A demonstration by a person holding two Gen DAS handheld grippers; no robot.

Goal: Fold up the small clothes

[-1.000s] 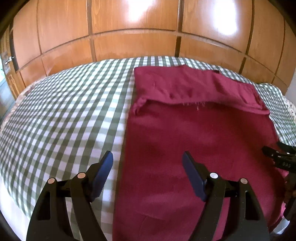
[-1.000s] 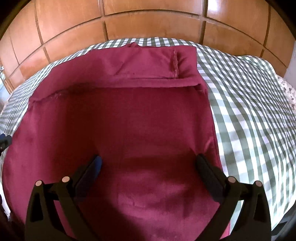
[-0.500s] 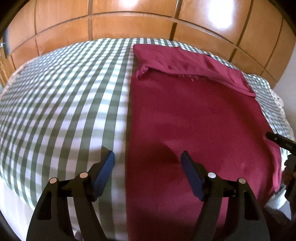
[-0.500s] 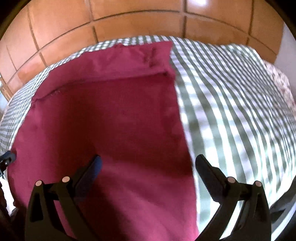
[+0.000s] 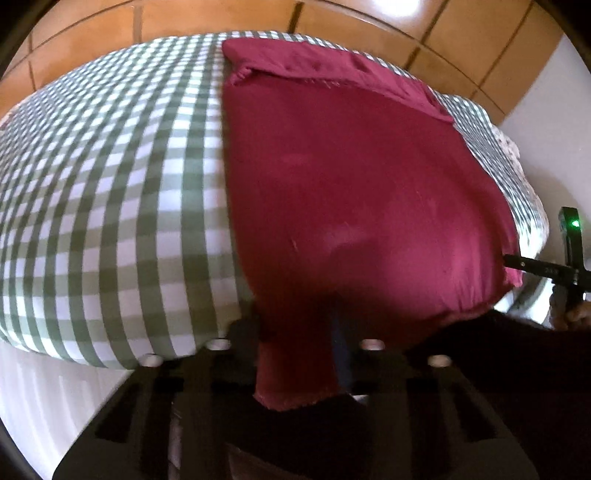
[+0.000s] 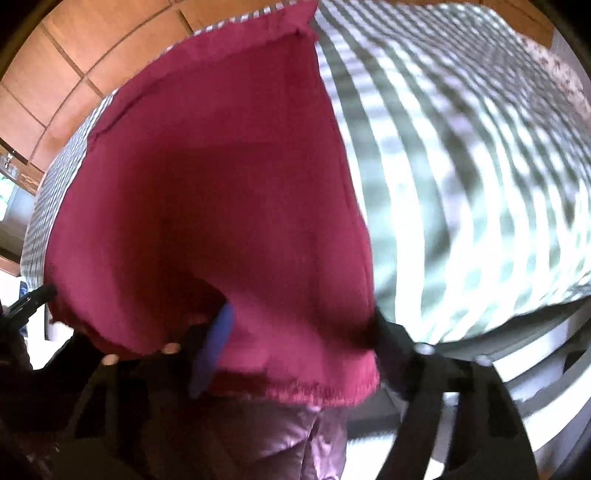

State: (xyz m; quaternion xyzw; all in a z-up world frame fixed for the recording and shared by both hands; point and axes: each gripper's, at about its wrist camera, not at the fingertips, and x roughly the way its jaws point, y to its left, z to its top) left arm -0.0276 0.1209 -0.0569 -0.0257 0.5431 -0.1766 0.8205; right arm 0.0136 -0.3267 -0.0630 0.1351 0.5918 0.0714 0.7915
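- Both grippers have come down to the near edge of the maroon cloth [image 5: 354, 192] since the earlier pictures, where they were spread wide above it.
- Left gripper [image 5: 295, 354]: its jaws have just been closing, and now they pinch the near left corner of the cloth – a small flap hangs down between them.
- Right gripper [image 6: 295, 343]: its jaws have just been closing too, with the near right corner of the cloth between them. One blue pad [image 6: 214, 350] lies against the cloth, and the other finger [image 6: 388, 354] is at the cloth's right edge. Whether they squeeze it yet is hard to tell.
- Most of the cloth lies flat on the green checked bed cover [image 5: 110, 192], with its far end folded over near the wooden wall [image 5: 221, 14].
- Near edge of the cloth is now lifted a bit off the bed.
- Right gripper's picture is blurry, so the checks smear into stripes.
- Cloth hides the tips of both grippers.
- In the left wrist view the other gripper shows only as a dark bar with a green light [image 5: 574, 223], cut off at the edge.
- Something shiny and purple [image 6: 288, 435] shows below the cloth – I cannot tell what it is.
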